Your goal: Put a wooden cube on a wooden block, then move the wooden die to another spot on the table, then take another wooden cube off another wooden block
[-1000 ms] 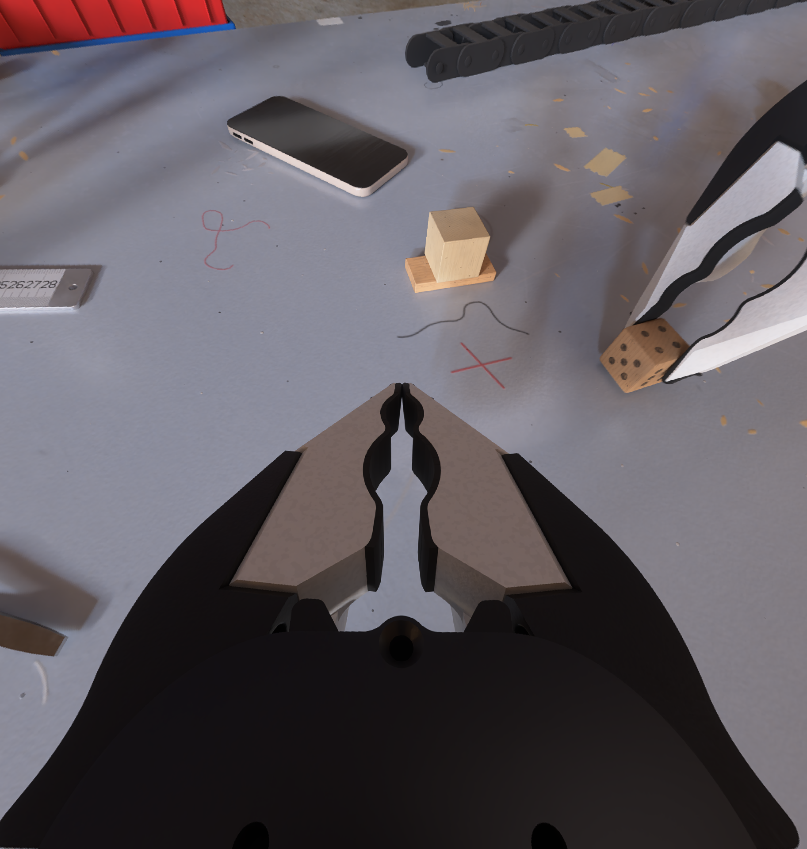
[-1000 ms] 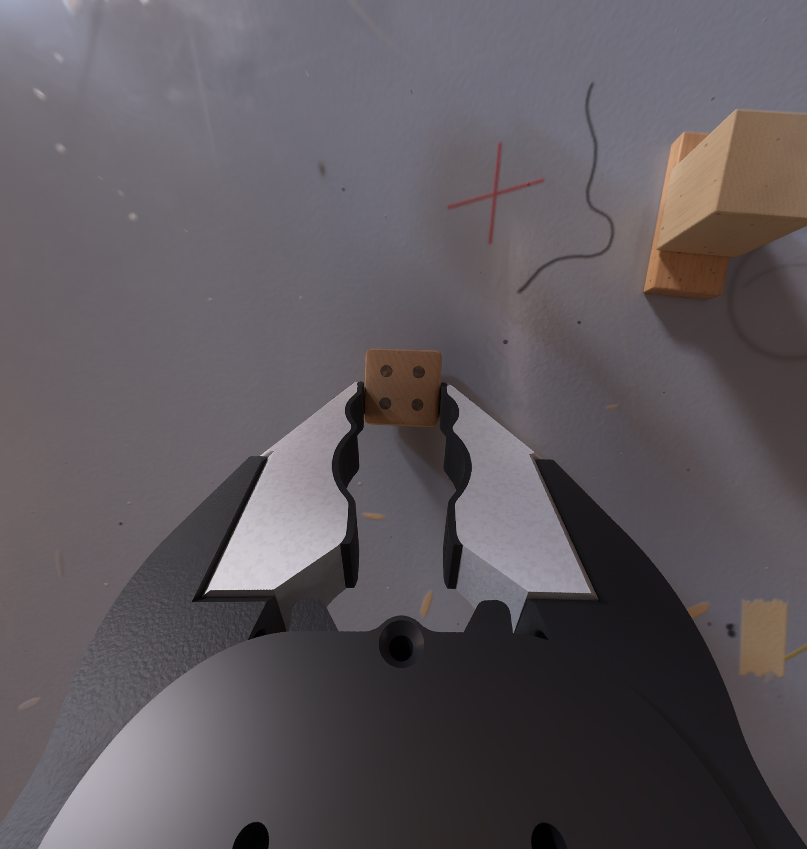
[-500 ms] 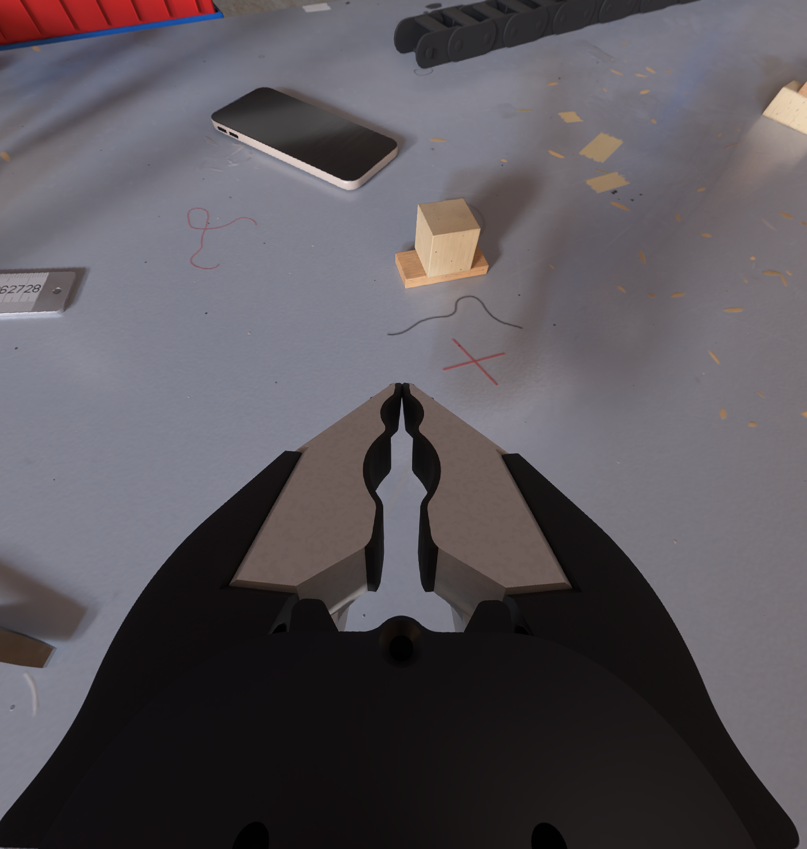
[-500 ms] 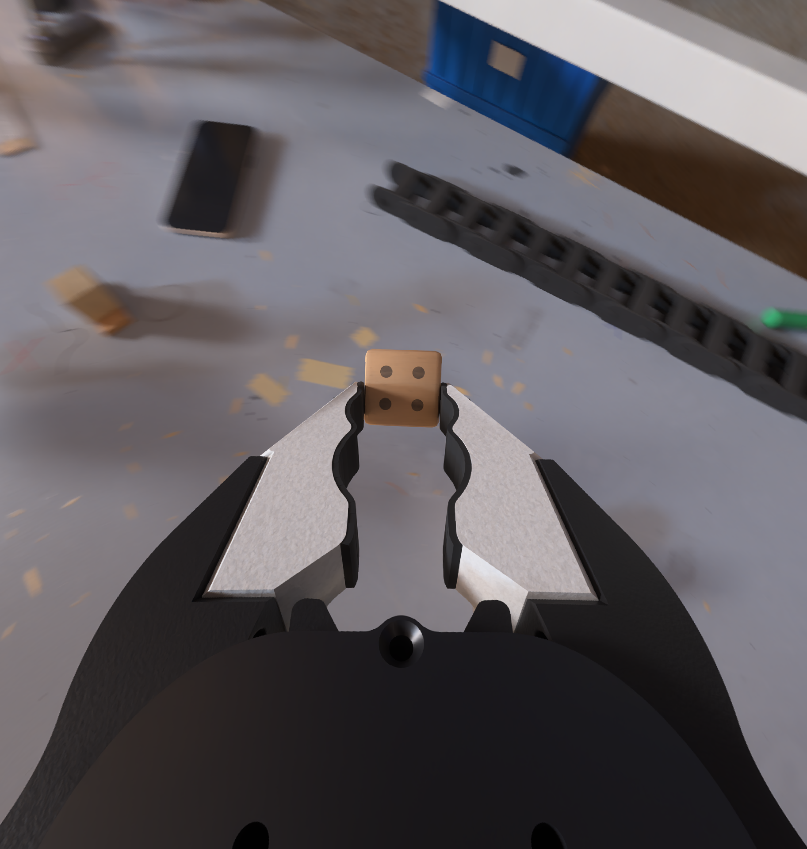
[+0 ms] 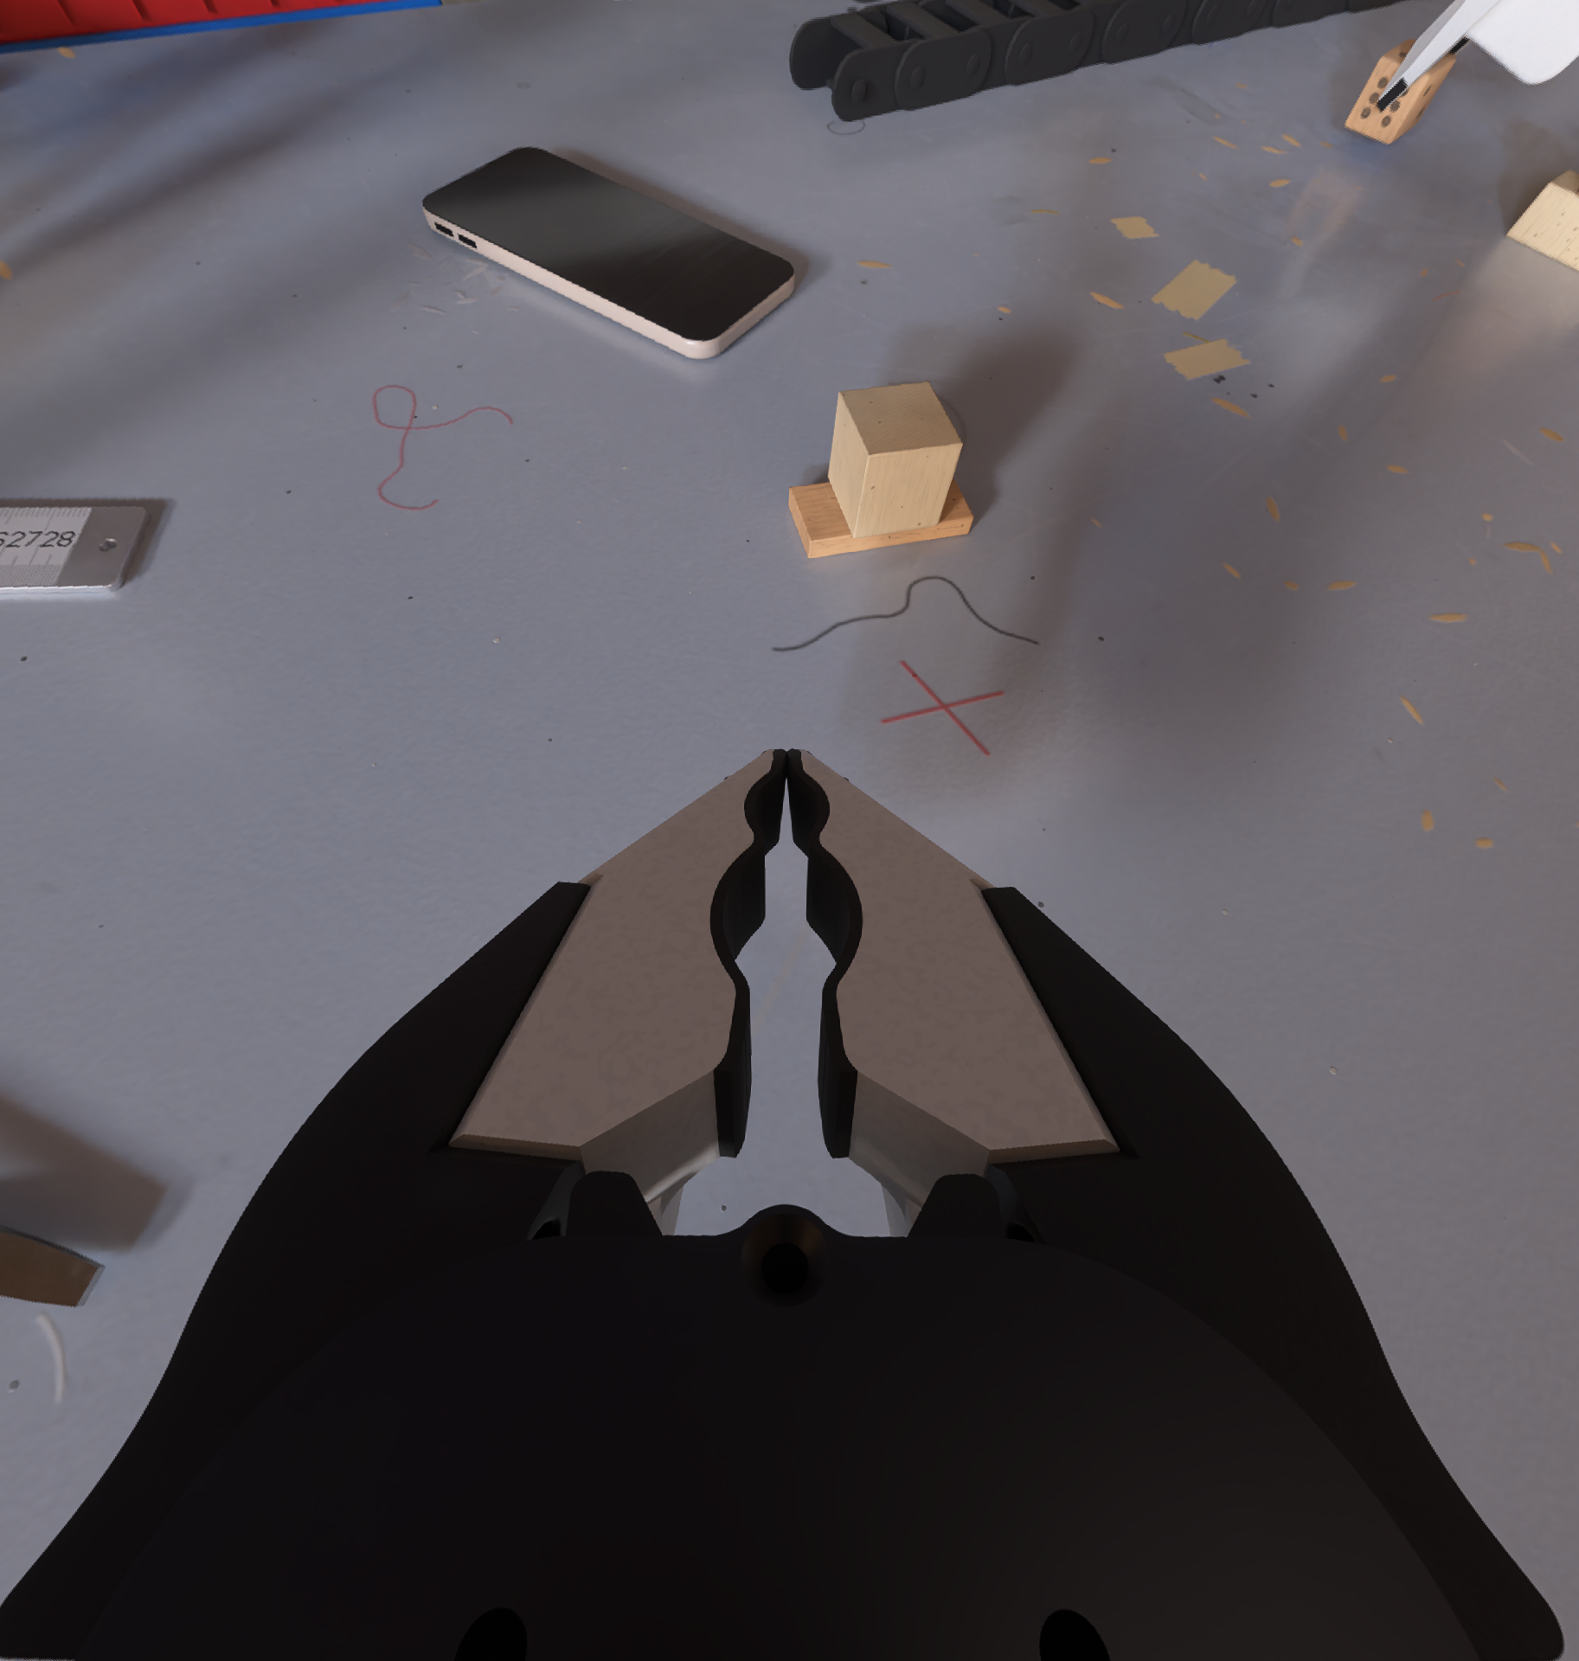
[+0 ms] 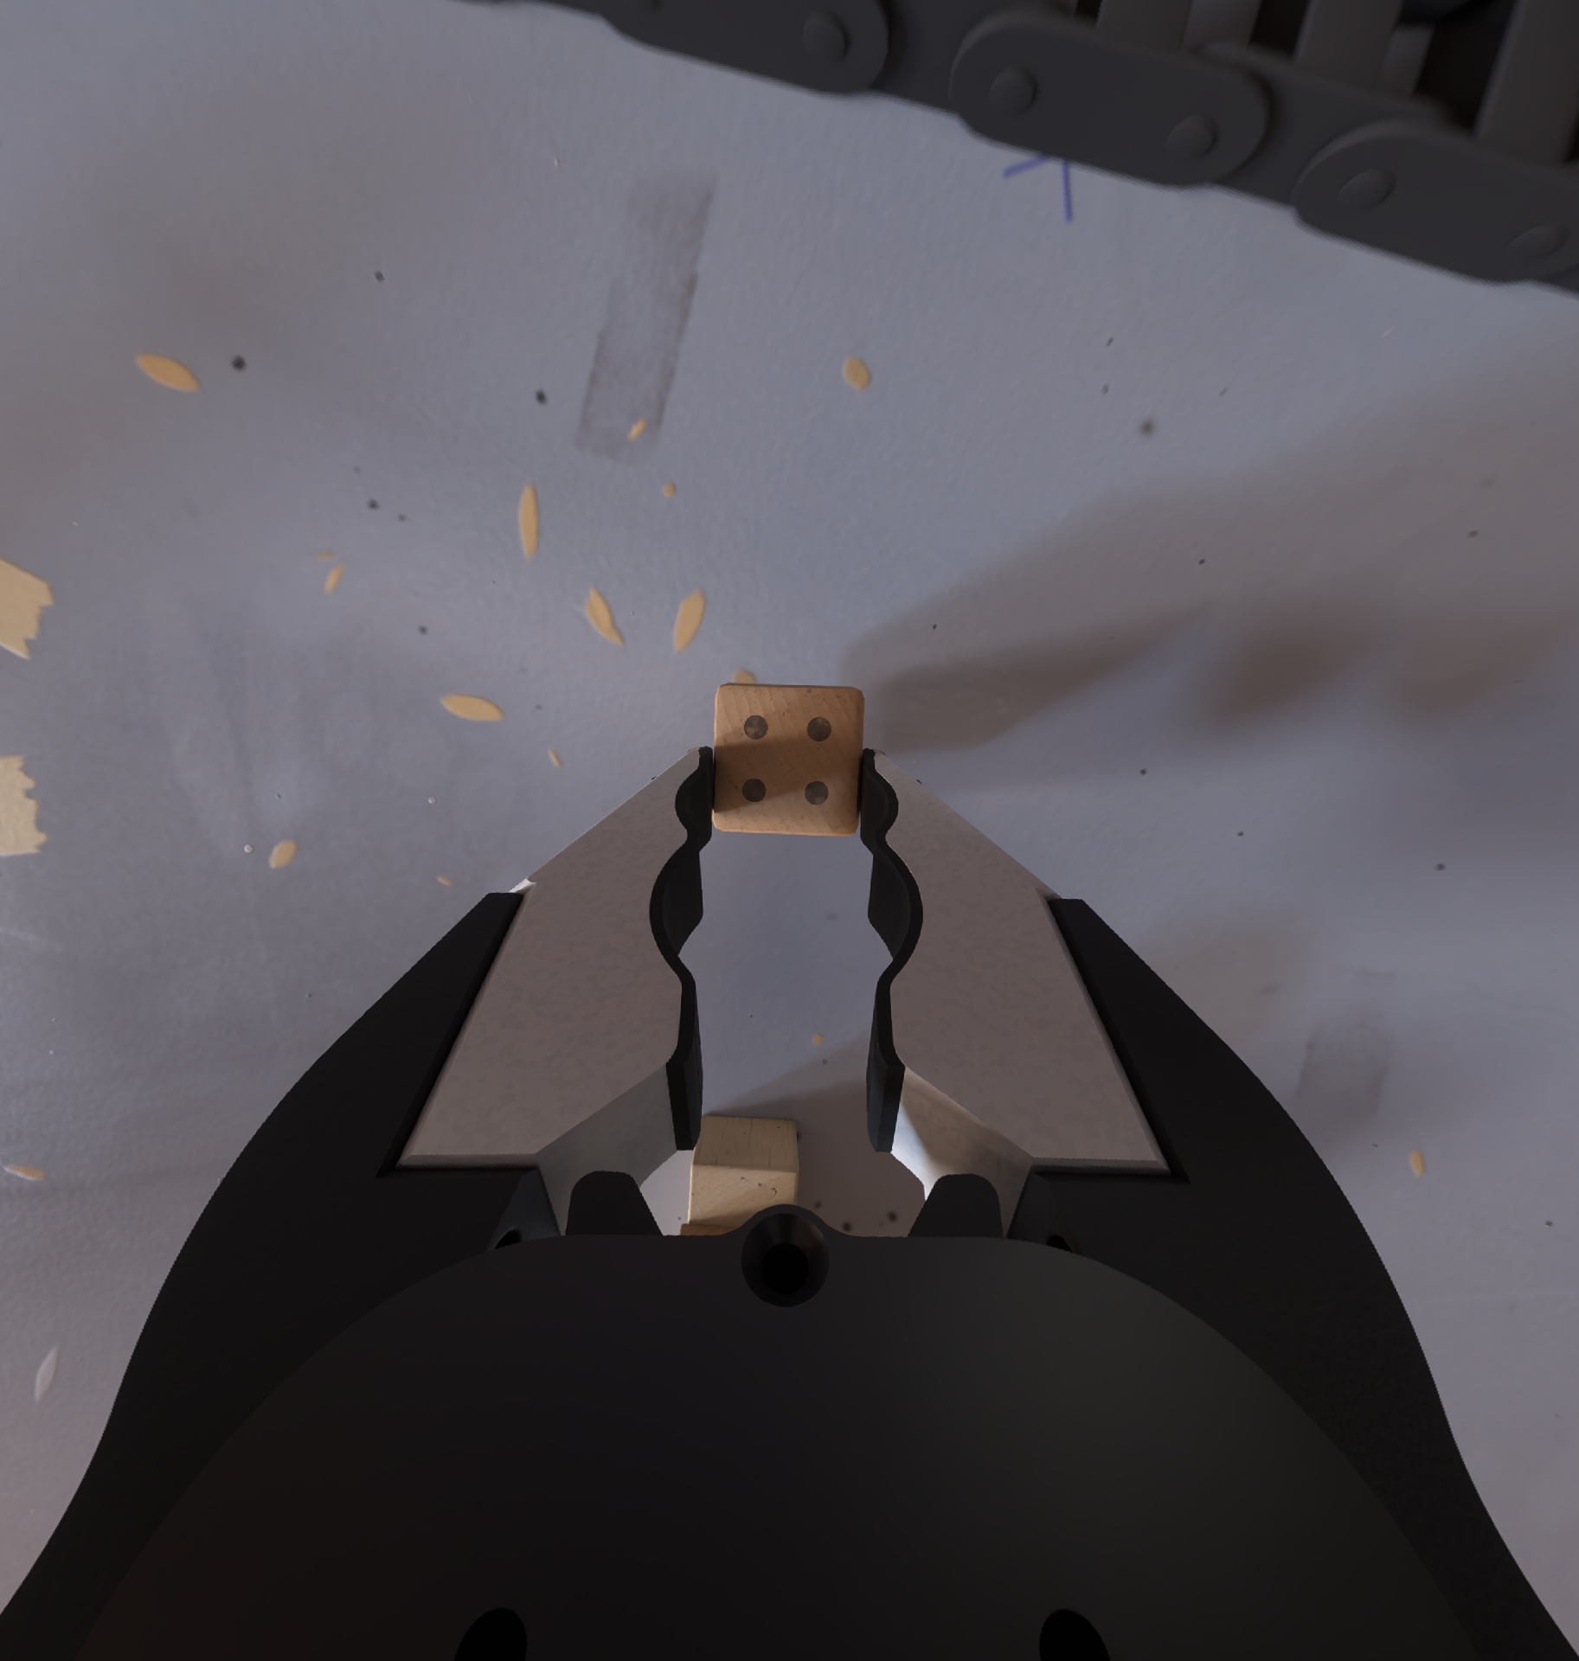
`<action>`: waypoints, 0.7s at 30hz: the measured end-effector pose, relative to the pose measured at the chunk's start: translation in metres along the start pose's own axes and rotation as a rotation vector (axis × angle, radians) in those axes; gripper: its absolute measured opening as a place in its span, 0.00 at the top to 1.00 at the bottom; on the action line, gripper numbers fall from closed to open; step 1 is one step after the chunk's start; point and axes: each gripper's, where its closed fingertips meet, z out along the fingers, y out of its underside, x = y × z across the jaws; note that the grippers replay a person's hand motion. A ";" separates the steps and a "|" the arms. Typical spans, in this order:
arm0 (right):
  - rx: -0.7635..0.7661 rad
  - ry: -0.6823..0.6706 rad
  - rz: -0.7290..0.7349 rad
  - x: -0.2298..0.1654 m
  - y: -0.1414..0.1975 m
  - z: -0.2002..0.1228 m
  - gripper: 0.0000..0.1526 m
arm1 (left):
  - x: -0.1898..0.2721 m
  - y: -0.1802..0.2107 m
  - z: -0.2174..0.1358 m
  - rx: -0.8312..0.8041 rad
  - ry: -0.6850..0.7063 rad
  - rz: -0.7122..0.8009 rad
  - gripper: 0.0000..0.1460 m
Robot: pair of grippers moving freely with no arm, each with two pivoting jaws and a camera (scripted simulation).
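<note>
My right gripper (image 6: 785, 786) is shut on the wooden die (image 6: 786, 759), its four-dot face toward the camera, low over the grey table near the black cable chain (image 6: 1217, 117). The left wrist view shows the die (image 5: 1397, 94) held at the far right. My left gripper (image 5: 786, 759) is shut and empty above the table. Ahead of it a pale wooden cube (image 5: 893, 458) stands on a flat wooden block (image 5: 821, 526). Another wooden cube and block (image 5: 1567, 225) lie at the right edge; a part also shows in the right wrist view (image 6: 745, 1168) between the fingers.
A black phone (image 5: 610, 247) lies at the back left. A metal ruler (image 5: 44, 544) is at the left edge, a red bin (image 5: 138, 13) at the top left. The cable chain (image 5: 1082, 36) runs along the back. Wood chips and tape scraps (image 5: 1194, 288) dot the right side.
My right gripper carried the die up and away from beside the red cross to the far right near the cable chain, then down close to the table. My left gripper stayed shut and barely moved.
</note>
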 end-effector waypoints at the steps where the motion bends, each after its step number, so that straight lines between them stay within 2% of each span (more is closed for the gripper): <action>1: -0.017 -0.008 0.003 0.000 0.003 0.004 0.79 | 0.000 0.000 0.000 -0.003 0.001 0.000 1.00; 4: 0.003 -0.023 0.007 -0.005 0.003 0.000 0.79 | 0.000 0.000 0.001 -0.007 0.001 0.003 1.00; 6: 0.078 -0.010 -0.035 -0.016 -0.005 -0.024 0.57 | 0.000 0.000 0.001 -0.007 0.001 0.003 1.00; 8: 0.209 0.023 -0.120 -0.040 -0.017 -0.069 0.54 | 0.000 0.001 0.001 -0.009 0.001 0.004 1.00; 10: 0.373 0.031 -0.252 -0.086 -0.027 -0.126 0.53 | 0.000 0.000 0.002 -0.010 -0.003 0.011 1.00; 12: 0.525 -0.085 -0.416 -0.158 -0.026 -0.176 0.53 | 0.001 0.000 0.002 -0.007 -0.010 0.024 1.00; 13: 0.560 -0.140 -0.499 -0.196 -0.021 -0.190 0.53 | 0.001 -0.001 0.002 -0.006 -0.017 0.033 1.00; 16: 0.516 -0.277 -0.727 -0.301 0.001 -0.185 0.46 | 0.000 -0.001 0.003 -0.013 -0.077 0.098 1.00; 18: 0.447 -0.338 -0.830 -0.354 0.013 -0.156 0.45 | 0.000 0.000 0.003 -0.022 -0.106 0.133 1.00; 21: 0.361 -0.327 -0.937 -0.405 0.015 -0.103 0.40 | 0.001 0.000 0.002 -0.017 -0.110 0.159 1.00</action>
